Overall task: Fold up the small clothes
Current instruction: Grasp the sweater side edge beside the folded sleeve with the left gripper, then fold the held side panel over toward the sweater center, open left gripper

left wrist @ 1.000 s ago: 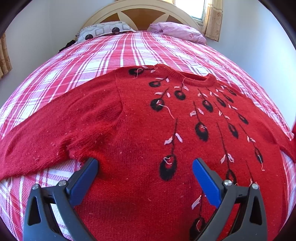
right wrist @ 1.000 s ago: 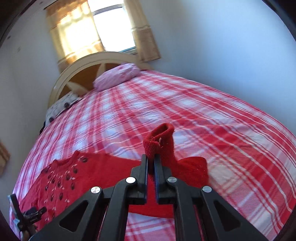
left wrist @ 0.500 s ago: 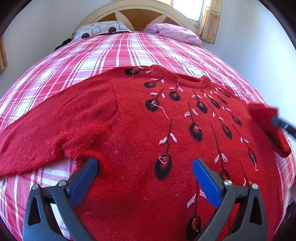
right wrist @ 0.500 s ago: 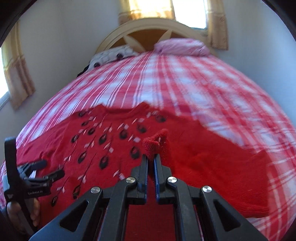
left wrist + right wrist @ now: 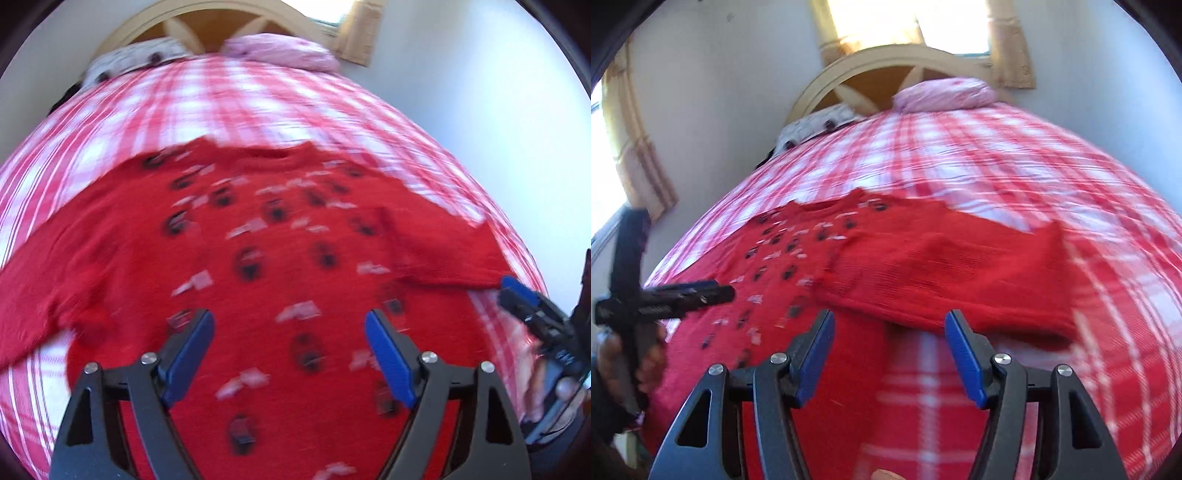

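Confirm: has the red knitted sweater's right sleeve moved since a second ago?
Yes. The sleeve now lies folded across the sweater's body, off the plaid bedspread; right tongs have just opened, empty.

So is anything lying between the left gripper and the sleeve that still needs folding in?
Nothing visible. The left gripper hangs open over the red sweater, and the unfolded left sleeve lies flat on the checked bedspread with only sweater fabric between. The right sleeve is already folded across.

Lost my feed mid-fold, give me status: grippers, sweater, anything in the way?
Right gripper just opened, empty. Left gripper open, narrowing, empty. Red sweater flat on the bed, right sleeve folded across the front. Nothing in the way.
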